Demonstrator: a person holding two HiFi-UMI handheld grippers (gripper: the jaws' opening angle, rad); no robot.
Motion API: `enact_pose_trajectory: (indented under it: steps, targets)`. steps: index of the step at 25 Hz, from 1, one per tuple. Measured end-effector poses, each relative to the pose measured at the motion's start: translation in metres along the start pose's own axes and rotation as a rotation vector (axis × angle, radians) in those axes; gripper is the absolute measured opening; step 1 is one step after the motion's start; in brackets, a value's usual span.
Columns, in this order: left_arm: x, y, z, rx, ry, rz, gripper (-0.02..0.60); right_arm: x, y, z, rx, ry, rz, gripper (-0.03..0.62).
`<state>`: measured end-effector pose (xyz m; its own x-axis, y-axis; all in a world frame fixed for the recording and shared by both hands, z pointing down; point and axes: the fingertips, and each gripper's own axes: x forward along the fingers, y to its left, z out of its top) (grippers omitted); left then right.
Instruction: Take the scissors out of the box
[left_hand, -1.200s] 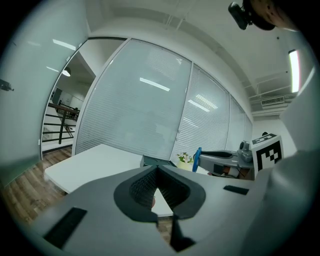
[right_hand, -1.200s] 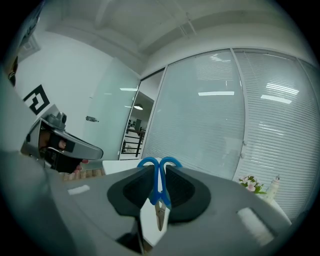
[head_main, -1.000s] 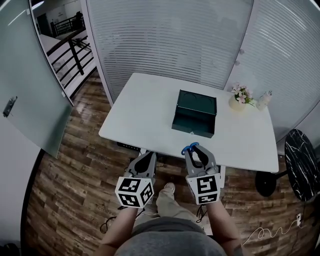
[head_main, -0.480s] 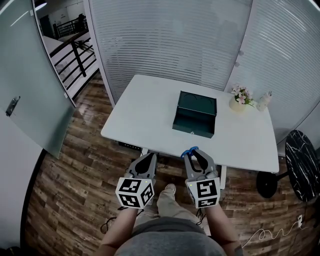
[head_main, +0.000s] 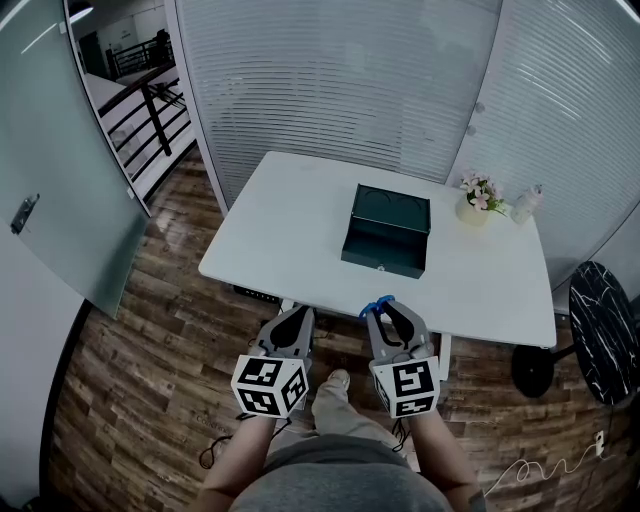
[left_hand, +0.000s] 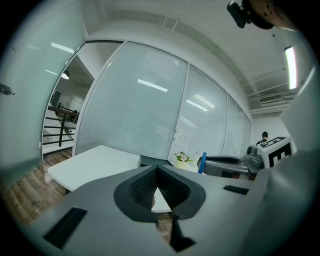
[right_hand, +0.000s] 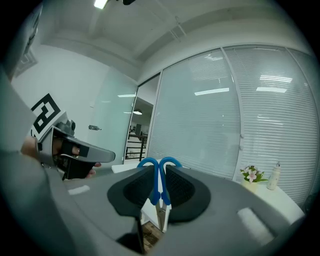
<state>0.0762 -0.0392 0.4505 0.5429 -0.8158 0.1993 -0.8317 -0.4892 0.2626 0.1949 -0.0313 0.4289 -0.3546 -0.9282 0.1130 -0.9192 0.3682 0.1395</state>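
The dark green box (head_main: 388, 232) stands open on the white table (head_main: 290, 230), its lid raised at the back. My right gripper (head_main: 385, 308) is held in front of the table's near edge, shut on the blue-handled scissors (head_main: 377, 303). In the right gripper view the scissors (right_hand: 159, 186) stand upright between the pads, handles up, blades down. My left gripper (head_main: 297, 312) hangs beside it, shut with nothing between its fingertips (left_hand: 156, 169). The box (left_hand: 152, 161) shows small past the left jaws.
A flower pot (head_main: 472, 205) and a white bottle (head_main: 527, 202) stand at the table's far right corner. A glass door (head_main: 60, 170) is at the left, a black round side table (head_main: 603, 330) at the right. Blinds close off the back.
Hardly anything differs: the view shifted slightly, and both grippers keep their places, the right one still holding the scissors.
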Motion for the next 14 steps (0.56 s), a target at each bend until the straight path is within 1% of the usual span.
enact_pose_trajectory:
  steps: [14]
  targets:
    - [0.0074, -0.0053, 0.0048, -0.007, -0.013, -0.001, 0.005, 0.0013, -0.0105, 0.0086, -0.014, -0.009, -0.001, 0.083]
